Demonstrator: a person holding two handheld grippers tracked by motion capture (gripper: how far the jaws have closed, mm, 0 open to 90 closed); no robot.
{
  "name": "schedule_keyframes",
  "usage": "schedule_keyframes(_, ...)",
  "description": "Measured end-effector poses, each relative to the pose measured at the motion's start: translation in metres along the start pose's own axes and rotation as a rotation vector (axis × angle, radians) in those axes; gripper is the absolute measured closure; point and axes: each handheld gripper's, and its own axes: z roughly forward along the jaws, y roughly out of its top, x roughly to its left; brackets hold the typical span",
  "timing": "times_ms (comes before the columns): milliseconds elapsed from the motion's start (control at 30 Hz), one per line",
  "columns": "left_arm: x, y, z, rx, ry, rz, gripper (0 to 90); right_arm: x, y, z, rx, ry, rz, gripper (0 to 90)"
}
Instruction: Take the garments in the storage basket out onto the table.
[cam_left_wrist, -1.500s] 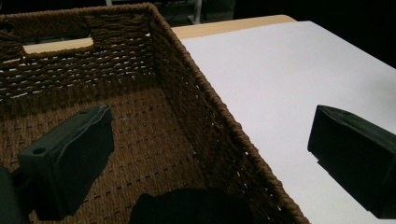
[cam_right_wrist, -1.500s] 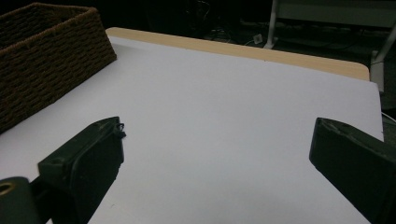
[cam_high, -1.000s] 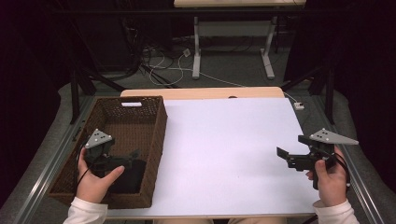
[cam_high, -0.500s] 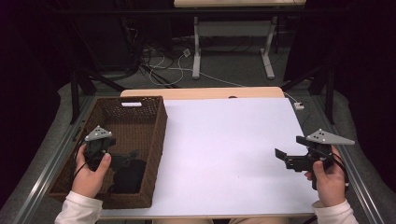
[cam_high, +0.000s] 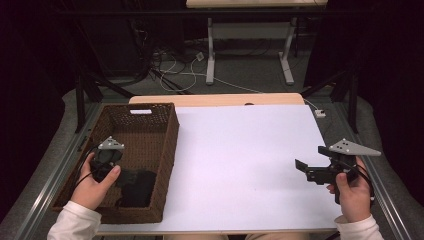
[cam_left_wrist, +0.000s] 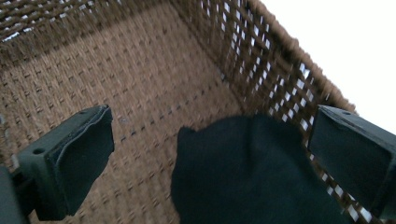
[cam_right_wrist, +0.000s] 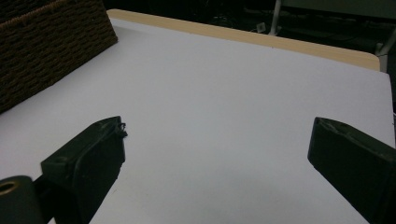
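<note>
Left claw (cam_left_wrist: 205, 154) jaws apart, inside basket (cam_high: 165, 150); black cloth (cam_left_wrist: 252, 177) lies bunched between them, long axis unclear. Right claw (cam_high: 303, 170) jaws apart above worktop (cam_high: 240, 150).

Bright white table (cam_high: 250, 165) under overhead light, dark surroundings; basket (cam_left_wrist: 140, 93) close-up soft and blurred.

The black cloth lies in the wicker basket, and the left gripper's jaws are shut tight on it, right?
Not quite. The black cloth does lie in the wicker basket, but the left gripper has its jaws wide open above it, as the left gripper view shows.
</note>
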Motion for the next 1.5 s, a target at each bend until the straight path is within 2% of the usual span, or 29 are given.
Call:
schedule_keyframes(133,0.000,-0.001,0.001,0.062,-0.040,0.014,0.5,0.000,-0.001,0.001,0.000,-0.004,0.002,3.7)
schedule_keyframes(233,0.000,-0.001,0.000,0.080,-0.039,0.025,0.5,0.000,-0.002,0.001,0.007,-0.001,0.001,3.7)
schedule_keyframes(267,-0.001,0.000,0.000,0.109,-0.035,0.038,0.5,0.000,-0.002,0.002,0.007,0.000,0.004,3.7)
schedule_keyframes(333,-0.002,-0.001,0.000,0.120,-0.030,0.045,0.5,0.000,-0.002,0.002,0.007,-0.001,0.002,3.7)
schedule_keyframes(467,-0.006,-0.002,0.003,0.181,-0.040,0.079,0.5,0.001,-0.002,0.002,0.015,0.000,-0.006,3.7)
schedule_keyframes(500,-0.006,-0.002,0.003,0.181,-0.040,0.079,0.5,0.001,-0.002,0.002,0.016,-0.001,-0.005,3.7)
schedule_keyframes(600,-0.007,-0.003,0.007,0.221,-0.038,0.097,0.4,0.001,-0.003,0.003,0.012,-0.001,-0.004,3.7)
schedule_keyframes(767,-0.009,-0.004,0.013,0.240,-0.050,0.093,0.5,0.002,-0.003,0.004,0.016,0.001,-0.007,3.7)
schedule_keyframes(867,-0.010,-0.004,0.015,0.247,-0.062,0.106,0.4,0.002,-0.004,0.004,0.019,0.002,-0.004,3.7)
schedule_keyframes(900,-0.011,-0.003,0.016,0.256,-0.063,0.123,0.4,0.002,-0.004,0.005,0.020,-0.001,-0.004,3.7)
schedule_keyframes(1233,-0.013,-0.001,0.023,0.290,-0.076,0.145,0.4,0.003,-0.004,0.005,0.024,0.001,-0.007,3.7)
schedule_keyframes(1300,-0.014,0.000,0.023,0.301,-0.084,0.160,0.4,0.003,-0.004,0.005,0.025,0.000,-0.007,3.7)
schedule_keyframes(1400,-0.015,0.001,0.023,0.304,-0.101,0.154,0.5,0.004,-0.005,0.005,0.028,0.001,-0.009,3.7)
schedule_keyframes(1500,-0.016,0.000,0.023,0.300,-0.098,0.152,0.5,0.004,-0.005,0.005,0.025,0.000,-0.008,3.7)
